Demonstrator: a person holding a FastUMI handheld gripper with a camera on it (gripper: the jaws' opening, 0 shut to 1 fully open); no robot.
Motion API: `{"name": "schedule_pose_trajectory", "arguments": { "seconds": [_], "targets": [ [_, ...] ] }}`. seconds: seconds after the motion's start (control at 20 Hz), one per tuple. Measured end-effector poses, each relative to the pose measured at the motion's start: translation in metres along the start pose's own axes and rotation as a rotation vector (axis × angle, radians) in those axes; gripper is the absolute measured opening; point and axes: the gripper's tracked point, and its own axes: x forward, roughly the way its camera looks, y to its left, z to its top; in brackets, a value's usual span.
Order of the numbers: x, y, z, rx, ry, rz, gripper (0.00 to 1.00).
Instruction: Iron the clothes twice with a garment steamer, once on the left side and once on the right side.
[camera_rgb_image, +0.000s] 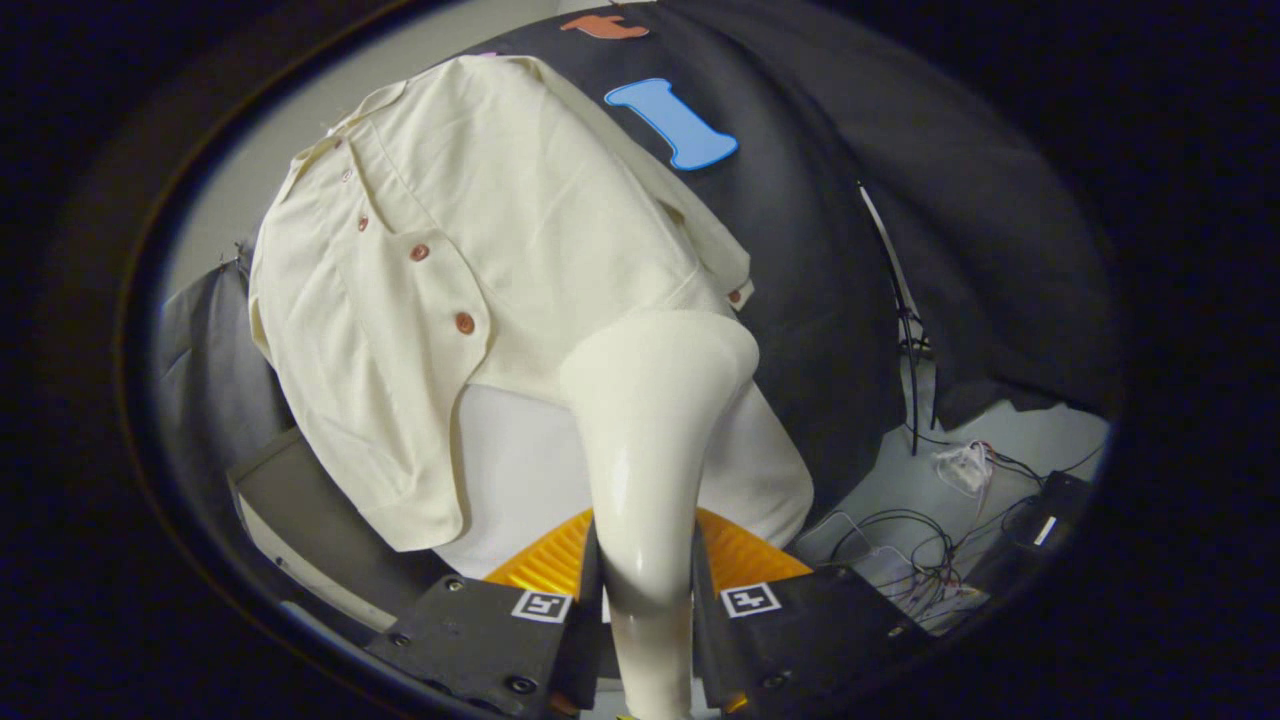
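Note:
A cream button-front shirt with reddish-brown buttons hangs in front of the black booth cloth, over a white garment or form below it. My gripper is shut on the white handle of the garment steamer, both fingers pressing its sides. The steamer's rounded head rises just ahead of the fingers and sits against the shirt's lower right hem. The steamer's face is turned away, hidden from me.
A grey panel or stand edge lies left below the shirt. Tangled black and white cables and a small black box lie on the pale floor at right. A thin black cord hangs down the cloth.

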Motion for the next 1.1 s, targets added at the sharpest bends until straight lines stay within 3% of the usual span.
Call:
{"name": "schedule_pose_trajectory", "arguments": {
  "seconds": [0.4, 0.7, 0.95, 1.1],
  "targets": [
    [-0.048, 0.028, 0.003, 0.013, -0.060, 0.010, 0.40],
    [-0.109, 0.083, 0.028, -0.026, -0.260, -0.027, 0.40],
    [-0.155, 0.142, 0.033, -0.078, -0.397, 0.012, 0.39],
    [-0.178, 0.191, 0.022, -0.113, -0.454, 0.079, 0.40]
  ]
}}
